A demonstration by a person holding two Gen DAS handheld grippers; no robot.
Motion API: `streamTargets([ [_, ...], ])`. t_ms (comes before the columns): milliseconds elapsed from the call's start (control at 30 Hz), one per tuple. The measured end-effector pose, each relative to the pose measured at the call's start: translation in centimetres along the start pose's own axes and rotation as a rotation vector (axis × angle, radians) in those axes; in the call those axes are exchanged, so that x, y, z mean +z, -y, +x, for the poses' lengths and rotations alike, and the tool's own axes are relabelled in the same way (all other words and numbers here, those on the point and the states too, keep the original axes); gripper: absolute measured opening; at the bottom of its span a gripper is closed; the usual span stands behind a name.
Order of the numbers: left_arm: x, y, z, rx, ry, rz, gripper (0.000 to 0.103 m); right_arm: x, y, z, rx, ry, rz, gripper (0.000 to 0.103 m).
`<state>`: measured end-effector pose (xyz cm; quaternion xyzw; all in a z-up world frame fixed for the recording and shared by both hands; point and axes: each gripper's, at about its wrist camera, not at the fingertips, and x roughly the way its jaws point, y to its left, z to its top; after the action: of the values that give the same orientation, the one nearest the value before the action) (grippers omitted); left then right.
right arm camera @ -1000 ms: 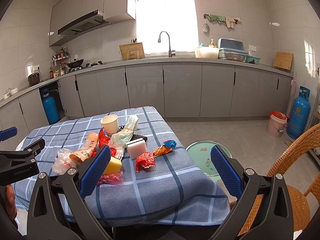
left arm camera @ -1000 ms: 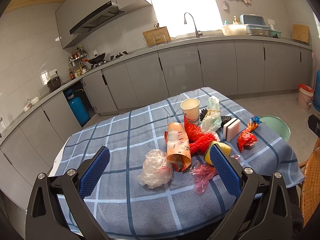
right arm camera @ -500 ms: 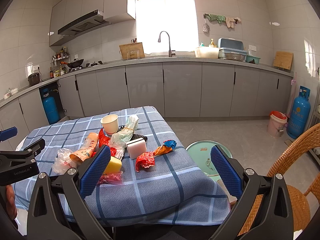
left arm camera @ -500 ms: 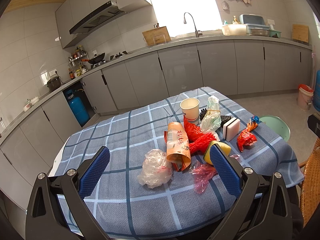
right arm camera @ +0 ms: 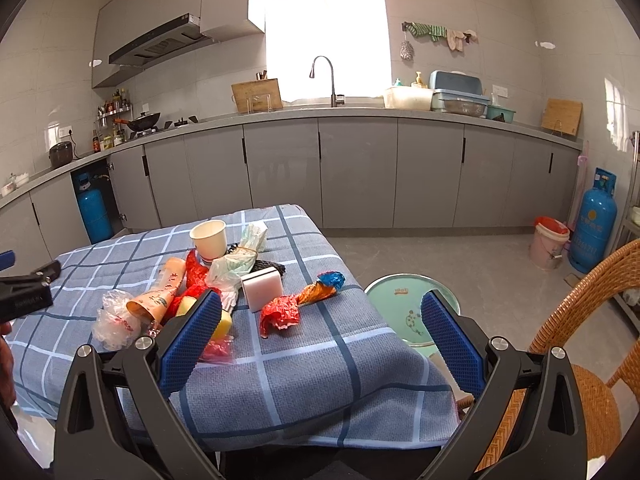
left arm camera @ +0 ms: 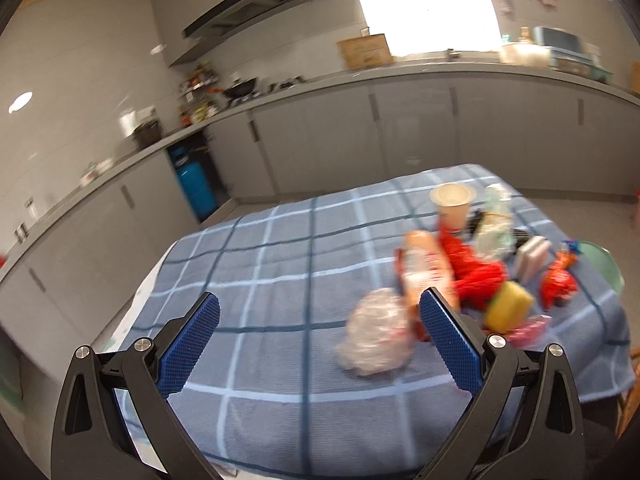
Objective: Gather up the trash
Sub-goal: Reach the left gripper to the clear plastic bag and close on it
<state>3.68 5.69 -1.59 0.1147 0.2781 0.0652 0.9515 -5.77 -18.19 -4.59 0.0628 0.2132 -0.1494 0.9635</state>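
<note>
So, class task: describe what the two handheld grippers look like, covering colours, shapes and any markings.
The left gripper and right gripper look alike: black angular frames with triangular cut-outs, silver round bolts at the joints, and two fingers lined with blue dimpled pads. From the right view, the left gripper's black body bears small pale lettering, too small to read.

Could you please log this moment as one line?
left tongs: open, empty | right tongs: open, empty | trash: on table

Both the left claw [left arm camera: 320,336] and the right claw [right arm camera: 320,336] hang spread wide, gripping nothing.
</note>
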Motion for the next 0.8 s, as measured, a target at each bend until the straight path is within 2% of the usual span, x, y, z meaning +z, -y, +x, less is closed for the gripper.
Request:
streamTargets([
  [100,-1.1,-2.1,2.3,0.055,-0.06,-0.04,0.098,-0.7,-0.1,0.8,-0.005,-0.02,-0.001,0.098],
  [200,-2.1,-2.9,3.8,0.051,-0.105,-0.054,0.098,-1.3,0.2,1.5,-0.007,-0.037,-0.005,0.098],
  [300,-2.6,-2.0,4.6,0.02,-0.126,-0.036,0.098,-1.5,0.2,2.0,-0.008,-0.052,-0.011,0.098],
  [400,-2.9,-0.7,4.9,-0.02,-0.116,-0.009,0.098,-1.6,0.1,2.1,-0.009,-0.054,-0.015,0.098],
  [600,-3.2,2.1,6.2,-0.05,-0.079,0.047,0.098,-2.0,-0.2,2.6,-0.006,-0.074,-0.028,0.098],
  [800,-4.3,4.3,9.9,-0.076,-0.132,0.096,0.098,-2.2,-0.1,2.9,-0.013,-0.083,-0.034,0.098],
])
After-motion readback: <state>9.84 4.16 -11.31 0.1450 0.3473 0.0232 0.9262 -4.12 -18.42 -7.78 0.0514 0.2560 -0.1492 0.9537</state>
